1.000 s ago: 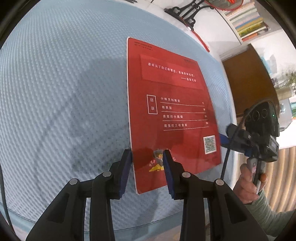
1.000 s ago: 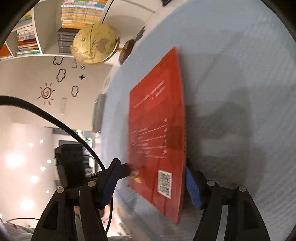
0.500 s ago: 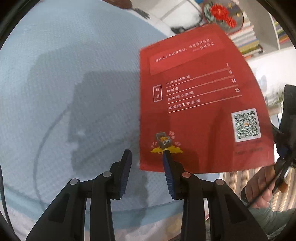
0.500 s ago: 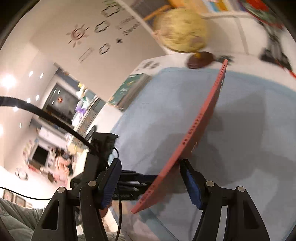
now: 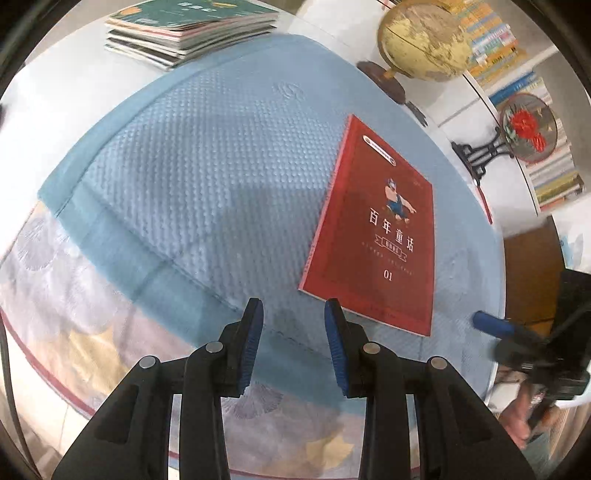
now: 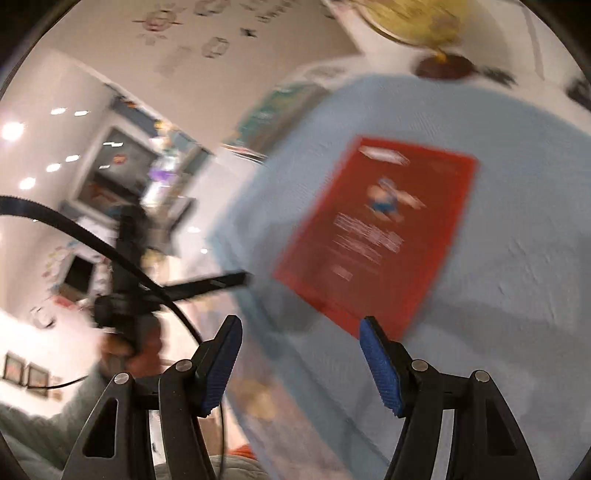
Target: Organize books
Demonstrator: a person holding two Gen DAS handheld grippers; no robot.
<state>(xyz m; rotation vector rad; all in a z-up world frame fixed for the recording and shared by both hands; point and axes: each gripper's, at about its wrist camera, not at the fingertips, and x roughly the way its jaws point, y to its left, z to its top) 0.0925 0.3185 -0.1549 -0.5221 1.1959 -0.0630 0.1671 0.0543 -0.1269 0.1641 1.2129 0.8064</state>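
Observation:
A red book (image 5: 376, 229) lies flat on the blue mat (image 5: 207, 177), front cover up, its near edge just beyond my left gripper (image 5: 293, 308). That gripper is open, its blue pads apart with only mat between them. In the right wrist view the same red book (image 6: 376, 229) is blurred, lying past my right gripper (image 6: 301, 323), which stands wide open and holds nothing. The right gripper's blue fingertip (image 5: 487, 322) shows at the right edge of the left wrist view, beside the book's near right corner.
A stack of books (image 5: 192, 29) sits beyond the mat at the far left. A globe (image 5: 424, 40) and a round red-flower ornament on a black stand (image 5: 528, 127) stand at the far right before shelves of books (image 5: 546, 177). A patterned cloth (image 5: 92, 332) hangs below the mat.
The red book went from back cover up, through a raised tilt between both grippers, to lying front cover up. Both grippers have let it go and drawn back toward the near edge.

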